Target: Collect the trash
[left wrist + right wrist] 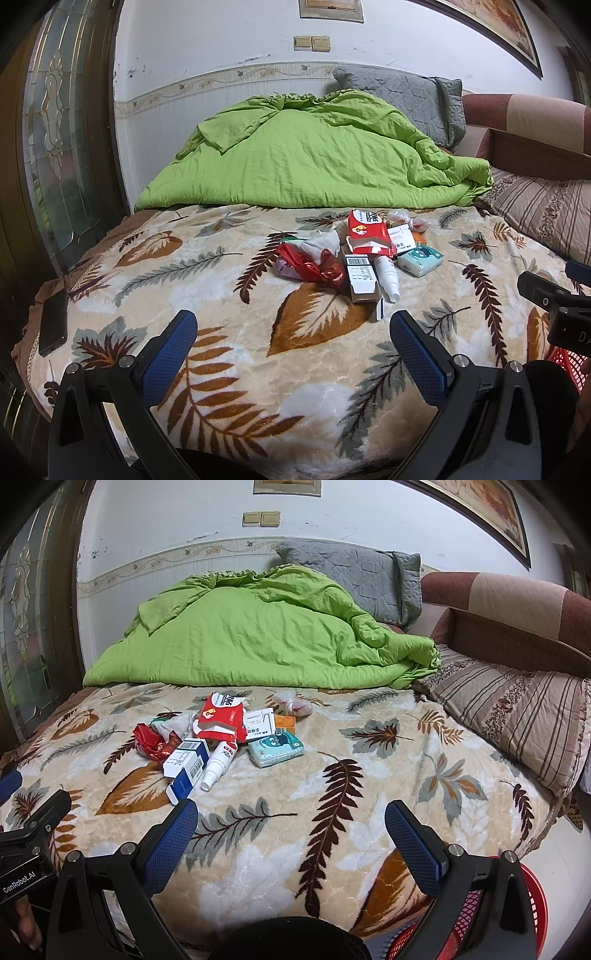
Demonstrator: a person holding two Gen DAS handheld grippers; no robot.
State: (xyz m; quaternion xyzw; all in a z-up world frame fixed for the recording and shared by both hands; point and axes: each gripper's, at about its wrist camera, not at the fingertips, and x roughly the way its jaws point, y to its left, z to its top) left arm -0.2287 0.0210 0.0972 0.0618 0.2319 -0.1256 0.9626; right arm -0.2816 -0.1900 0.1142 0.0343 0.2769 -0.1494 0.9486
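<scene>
Trash lies heaped mid-bed on our leaf-patterned plush blanket [332,794]: a red tissue packet [221,716], a crumpled red foil wrapper [149,744], a white-and-blue cardboard box [186,764], a white spray bottle [218,762] and a teal tissue pack [275,751]. We hold the left tool [293,334] and right tool [291,823] wide apart, both empty, near of the heap. A red mesh basket [532,897] sits near right, below the bed edge
</scene>
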